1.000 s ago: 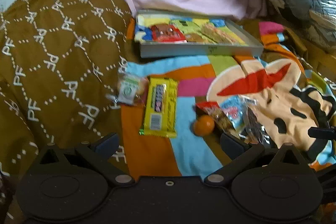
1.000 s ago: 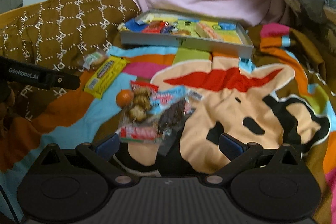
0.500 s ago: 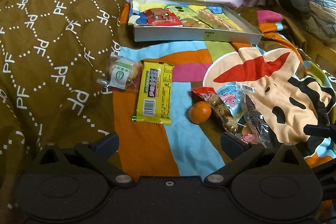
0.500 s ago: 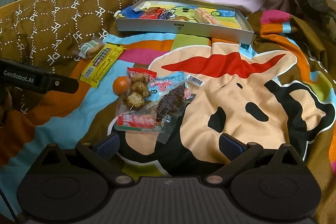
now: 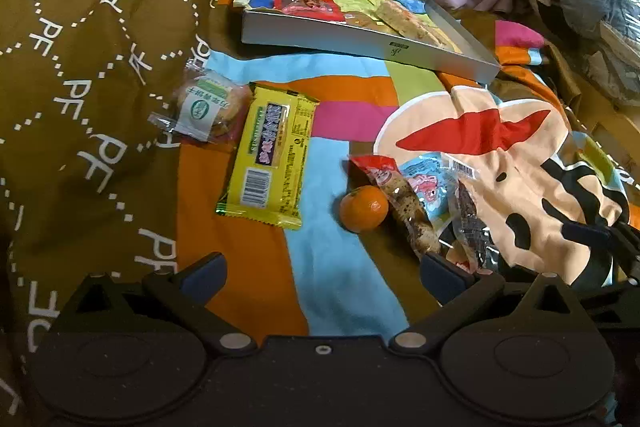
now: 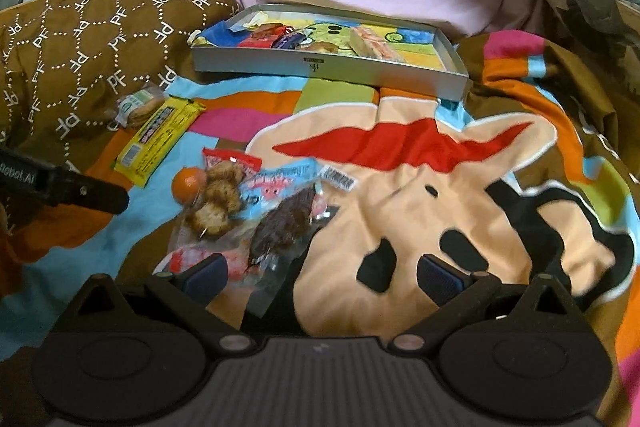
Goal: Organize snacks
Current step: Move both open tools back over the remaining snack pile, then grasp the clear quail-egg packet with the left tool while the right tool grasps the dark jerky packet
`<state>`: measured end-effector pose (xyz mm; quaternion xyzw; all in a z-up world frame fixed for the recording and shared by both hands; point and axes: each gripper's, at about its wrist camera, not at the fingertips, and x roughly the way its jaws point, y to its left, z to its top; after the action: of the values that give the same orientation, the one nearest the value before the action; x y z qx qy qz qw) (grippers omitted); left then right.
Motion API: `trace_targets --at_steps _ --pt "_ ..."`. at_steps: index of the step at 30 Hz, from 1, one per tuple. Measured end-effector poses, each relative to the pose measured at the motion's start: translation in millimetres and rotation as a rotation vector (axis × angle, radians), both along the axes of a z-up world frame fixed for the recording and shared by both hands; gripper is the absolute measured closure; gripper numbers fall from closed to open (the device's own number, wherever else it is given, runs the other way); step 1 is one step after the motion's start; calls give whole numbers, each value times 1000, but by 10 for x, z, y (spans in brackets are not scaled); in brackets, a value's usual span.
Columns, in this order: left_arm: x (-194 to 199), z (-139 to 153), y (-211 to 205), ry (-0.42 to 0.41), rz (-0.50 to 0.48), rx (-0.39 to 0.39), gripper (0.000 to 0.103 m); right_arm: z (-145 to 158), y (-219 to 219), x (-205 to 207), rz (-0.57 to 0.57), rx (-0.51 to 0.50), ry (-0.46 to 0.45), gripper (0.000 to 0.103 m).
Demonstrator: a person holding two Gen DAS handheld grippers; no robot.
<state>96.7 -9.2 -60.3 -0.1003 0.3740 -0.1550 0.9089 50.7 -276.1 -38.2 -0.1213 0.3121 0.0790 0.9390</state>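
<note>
We have lowered both empty, wide-open tools, left tool and right tool, closer to the loose snacks on the cartoon-print bedspread, right nearest the clear-wrapped snack packets, grey cardboard tray beyond, so pickup looks imminent.

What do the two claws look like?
Both are black plastic with two round discs at the base and angled arms ending in blue ribbed pads. The right claw has a grey ridged middle plate. The left claw shows white lettering on its side in the right view.
</note>
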Motion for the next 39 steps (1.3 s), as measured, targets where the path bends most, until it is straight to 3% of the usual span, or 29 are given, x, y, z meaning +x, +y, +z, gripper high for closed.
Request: trace_targets --at_steps 11,16,19,25,29,33,39 --pt "23 -14 51 -1 -11 -45 1 -49 128 315 -10 -12 9 0" --pt "31 -30 54 0 -24 -58 1 -85 250 481 -11 -75 5 0" --pt "33 -33 58 1 -30 -66 1 -150 282 558 -35 -114 24 0" --pt "38 -38 60 6 -54 -93 1 -202 196 539 -107 -97 22 1" --pt "39 -53 41 9 -75 -107 1 -197 139 509 -85 -52 33 15" --pt "33 -63 24 6 -89 -111 1 -202 187 505 -41 -55 41 38" --pt "57 -112 2 23 -96 -108 1 -170 176 416 22 -33 57 64"
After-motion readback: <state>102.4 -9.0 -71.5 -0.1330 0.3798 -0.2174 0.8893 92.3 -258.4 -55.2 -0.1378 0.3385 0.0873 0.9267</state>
